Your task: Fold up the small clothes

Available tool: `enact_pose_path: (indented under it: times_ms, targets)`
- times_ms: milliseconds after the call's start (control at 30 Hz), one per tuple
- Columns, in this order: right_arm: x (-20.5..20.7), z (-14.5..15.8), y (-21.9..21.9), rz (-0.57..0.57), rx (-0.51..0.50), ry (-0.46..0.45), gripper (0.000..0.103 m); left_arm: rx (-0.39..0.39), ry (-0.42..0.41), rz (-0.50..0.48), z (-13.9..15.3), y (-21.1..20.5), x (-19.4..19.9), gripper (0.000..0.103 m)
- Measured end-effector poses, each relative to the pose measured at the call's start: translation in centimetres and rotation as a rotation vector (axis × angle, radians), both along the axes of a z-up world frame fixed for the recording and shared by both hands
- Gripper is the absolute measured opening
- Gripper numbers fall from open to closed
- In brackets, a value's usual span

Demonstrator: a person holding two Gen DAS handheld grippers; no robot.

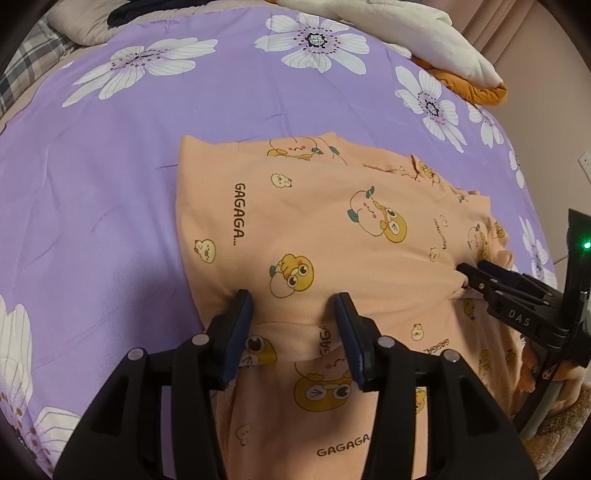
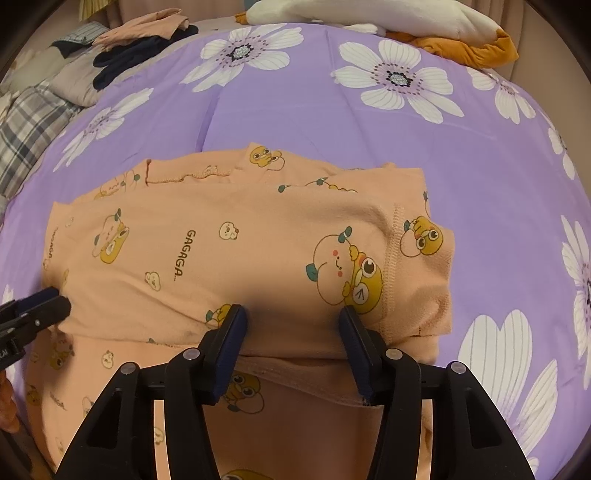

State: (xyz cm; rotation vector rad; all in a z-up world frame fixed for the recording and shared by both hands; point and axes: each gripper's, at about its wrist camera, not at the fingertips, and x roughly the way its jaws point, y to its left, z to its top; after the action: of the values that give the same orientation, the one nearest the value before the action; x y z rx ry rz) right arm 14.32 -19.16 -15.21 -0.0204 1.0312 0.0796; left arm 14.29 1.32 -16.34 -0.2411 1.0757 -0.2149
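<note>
A small peach garment [image 1: 325,229] printed with yellow cartoon ducks and "GAGAGA" lies partly folded on the purple flowered bedspread [image 1: 110,206]. It also shows in the right wrist view [image 2: 258,251]. My left gripper [image 1: 293,301] is open, its fingers straddling the near folded edge of the cloth. My right gripper [image 2: 293,314] is open too, its fingers astride the folded edge near the cuff. The right gripper shows at the right of the left wrist view [image 1: 476,273]. The left gripper's tips show at the left of the right wrist view [image 2: 48,302].
A white and orange plush blanket [image 2: 424,26] lies at the far edge of the bed. Folded peach and dark clothes [image 2: 140,40] and a plaid pillow [image 2: 29,125] sit at the far left. A wall socket [image 1: 585,160] is at the right.
</note>
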Motion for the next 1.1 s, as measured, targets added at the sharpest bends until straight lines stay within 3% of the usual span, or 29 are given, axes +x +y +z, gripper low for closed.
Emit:
enact_pose_path:
  times_ms: [333, 800, 933, 1100]
  targets:
    - [0.1, 0.0, 0.0, 0.0, 0.001, 0.001, 0.054, -0.015, 0.0, -0.009, 0.0, -0.2, 0.1, 0.052]
    - [0.1, 0.0, 0.3, -0.006, -0.006, -0.019, 0.058, -0.106, 0.038, 0.005, 0.6, 0.9, 0.0, 0.053]
    - [-1.0, 0.9, -0.5, -0.025, 0.053, -0.032, 0.058, -0.067, 0.009, 0.019, 2.1, 1.1, -1.5, 0.053]
    - [-5.1, 3.2, -2.2, -0.047, 0.149, -0.071, 0.059, -0.111, -0.048, 0.057, 4.9, 2.0, -4.9, 0.069]
